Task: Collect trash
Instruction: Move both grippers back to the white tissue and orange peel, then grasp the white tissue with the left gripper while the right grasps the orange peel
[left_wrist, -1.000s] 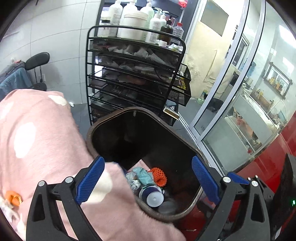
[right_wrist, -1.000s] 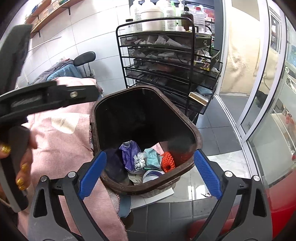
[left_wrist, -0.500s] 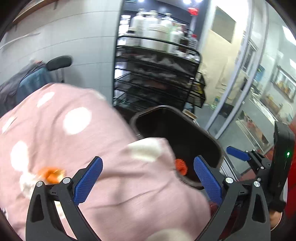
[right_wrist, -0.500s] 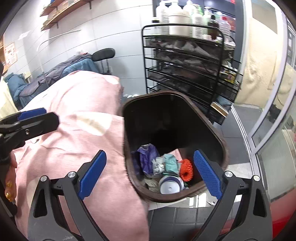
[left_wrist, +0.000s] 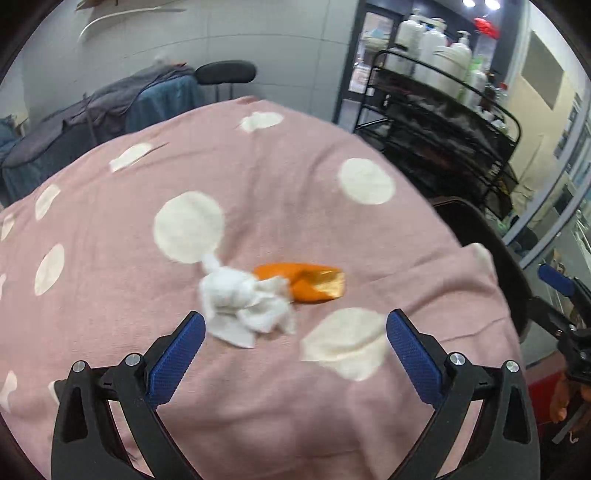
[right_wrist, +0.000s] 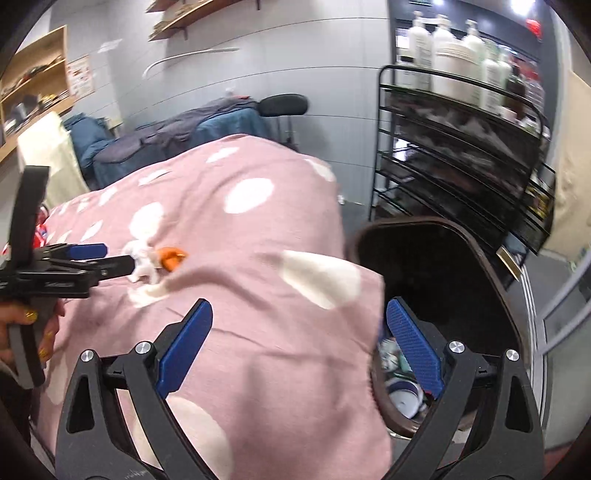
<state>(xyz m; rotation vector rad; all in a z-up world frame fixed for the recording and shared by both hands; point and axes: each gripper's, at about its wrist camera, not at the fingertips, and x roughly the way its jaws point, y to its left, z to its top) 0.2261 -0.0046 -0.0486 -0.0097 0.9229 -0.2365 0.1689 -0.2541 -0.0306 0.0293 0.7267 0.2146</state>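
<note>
A crumpled white tissue (left_wrist: 245, 308) lay on the pink dotted blanket (left_wrist: 258, 184), touching an orange wrapper (left_wrist: 306, 282) whose long axis ran left to right. Both sat just ahead of the left gripper (left_wrist: 295, 345), slightly left of centre, its jaws spread wide and empty. The right gripper (right_wrist: 299, 347), equally open and empty, was farther off beside the dark bin (right_wrist: 480, 258), and nothing blocked the reach.

Pretty evenly lit indoors, with ceiling spots (left_wrist: 479, 3) glaring top right. Heavy fisheye bend plus dark vignette in the corners. Motion blur all over, worst on the wire rack (right_wrist: 461, 155). Soft shadows only, nothing harsh.
</note>
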